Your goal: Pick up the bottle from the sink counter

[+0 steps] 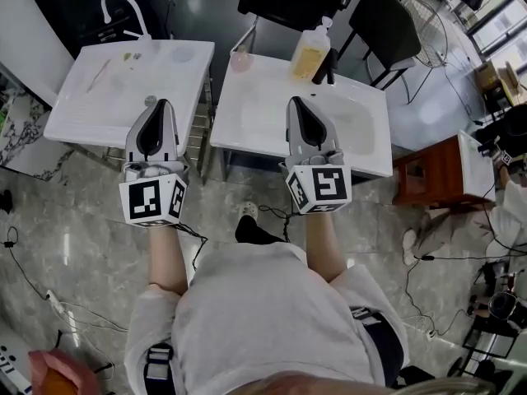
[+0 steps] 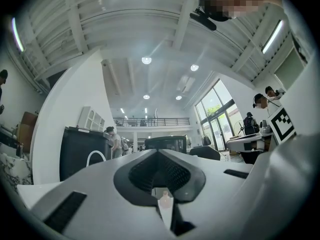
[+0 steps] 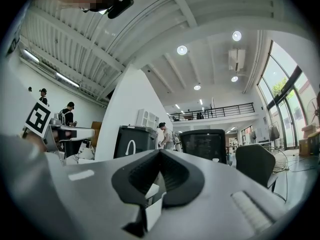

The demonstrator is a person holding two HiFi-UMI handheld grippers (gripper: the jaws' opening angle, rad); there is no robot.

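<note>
A clear bottle (image 1: 311, 53) of yellowish liquid with a white pump stands at the back of the right sink counter (image 1: 362, 151), beside a black tap (image 1: 327, 66). My right gripper (image 1: 297, 102) hovers over that counter's near left part, well short of the bottle, its jaws together with nothing between them. My left gripper (image 1: 161, 104) hangs over the front edge of the left sink counter (image 1: 82, 97), jaws closed and empty. In each gripper view the jaws of the left gripper (image 2: 159, 152) and the right gripper (image 3: 160, 151) meet at their tips against the room's ceiling; the bottle does not show there.
A pink cup (image 1: 240, 60) stands at the right counter's back left corner. A white tap (image 1: 123, 5) arches behind the left counter. A gap (image 1: 206, 130) separates the two counters. Black chairs (image 1: 385, 25) stand behind, a red-brown cabinet (image 1: 435, 173) at right, cables (image 1: 461, 257) on the floor.
</note>
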